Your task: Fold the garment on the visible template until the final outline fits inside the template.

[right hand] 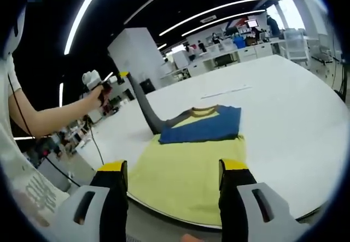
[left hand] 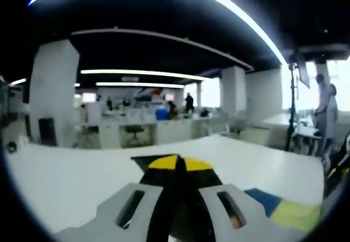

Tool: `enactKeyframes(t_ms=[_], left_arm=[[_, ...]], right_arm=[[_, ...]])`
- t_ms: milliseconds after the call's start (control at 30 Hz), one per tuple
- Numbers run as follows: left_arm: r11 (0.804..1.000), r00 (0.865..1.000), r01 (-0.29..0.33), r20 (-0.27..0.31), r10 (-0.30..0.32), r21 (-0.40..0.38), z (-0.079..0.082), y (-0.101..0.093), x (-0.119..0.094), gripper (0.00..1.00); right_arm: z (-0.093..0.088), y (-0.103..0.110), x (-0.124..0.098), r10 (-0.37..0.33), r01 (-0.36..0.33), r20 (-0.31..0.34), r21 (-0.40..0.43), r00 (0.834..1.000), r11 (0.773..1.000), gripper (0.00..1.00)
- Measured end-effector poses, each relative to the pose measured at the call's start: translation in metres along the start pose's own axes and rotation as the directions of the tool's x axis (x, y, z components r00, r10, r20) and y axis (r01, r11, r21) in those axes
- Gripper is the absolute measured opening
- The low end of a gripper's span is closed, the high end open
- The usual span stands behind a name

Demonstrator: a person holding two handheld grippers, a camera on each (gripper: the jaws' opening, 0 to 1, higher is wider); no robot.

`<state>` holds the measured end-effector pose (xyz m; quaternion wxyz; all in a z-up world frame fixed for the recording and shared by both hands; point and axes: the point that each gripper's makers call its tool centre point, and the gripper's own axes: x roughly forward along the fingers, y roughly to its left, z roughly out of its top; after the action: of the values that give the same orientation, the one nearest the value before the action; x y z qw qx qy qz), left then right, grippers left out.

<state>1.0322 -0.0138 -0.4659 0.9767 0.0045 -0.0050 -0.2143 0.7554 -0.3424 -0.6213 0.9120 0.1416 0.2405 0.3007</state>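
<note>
The garment lies flat on the white table [right hand: 284,122], near its front edge, with a yellow body [right hand: 186,171], a blue chest panel [right hand: 205,126] and a yellow collar. Its dark grey sleeve [right hand: 146,110] is stretched up and to the left off the table, ending at my left gripper [right hand: 112,78], which a hand holds in the air. In the left gripper view the left gripper [left hand: 179,163] has its yellow tips close together with dark cloth between them. A blue and yellow corner of the garment [left hand: 284,209] shows at lower right. My right gripper [right hand: 175,168] hovers open over the yellow hem, holding nothing.
A thin pale strip [right hand: 224,93] lies on the table beyond the garment. A tripod stand [left hand: 291,111] and a standing person [left hand: 326,108] are beside the table. Desks and a white pillar [right hand: 136,53] stand farther back.
</note>
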Motion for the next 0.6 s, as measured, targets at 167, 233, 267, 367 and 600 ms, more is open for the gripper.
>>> enactKeyframes(t_ms=[167,233,267,367,600], left_arm=[[0.996,0.996,0.094,0.001,-0.094,0.015,0.001,-0.034,0.015,0.00],[0.992,0.992,0.123,-0.005,-0.123,0.025,-0.001,-0.046,0.020,0.00],[0.988,0.989,0.147,-0.012,-0.147,0.035,-0.002,-0.055,0.024,0.00],[0.982,0.982,0.188,-0.016,-0.188,0.028,-0.006,-0.073,0.033,0.00],[0.959,0.959,0.282,-0.039,-0.281,0.038,-0.019,-0.121,0.054,0.00]], right_arm=[[-0.001,0.000,0.001,0.001,-0.001,0.000,0.006,1.000,1.000,0.67],[-0.001,0.000,0.001,0.002,-0.002,0.001,0.008,1.000,1.000,0.67],[-0.002,-0.001,0.001,0.003,-0.003,0.000,0.009,1.000,1.000,0.67],[-0.002,-0.001,0.001,0.003,-0.003,0.003,0.012,1.000,1.000,0.67],[-0.002,-0.007,-0.005,-0.013,0.013,0.011,0.023,1.000,1.000,0.67]])
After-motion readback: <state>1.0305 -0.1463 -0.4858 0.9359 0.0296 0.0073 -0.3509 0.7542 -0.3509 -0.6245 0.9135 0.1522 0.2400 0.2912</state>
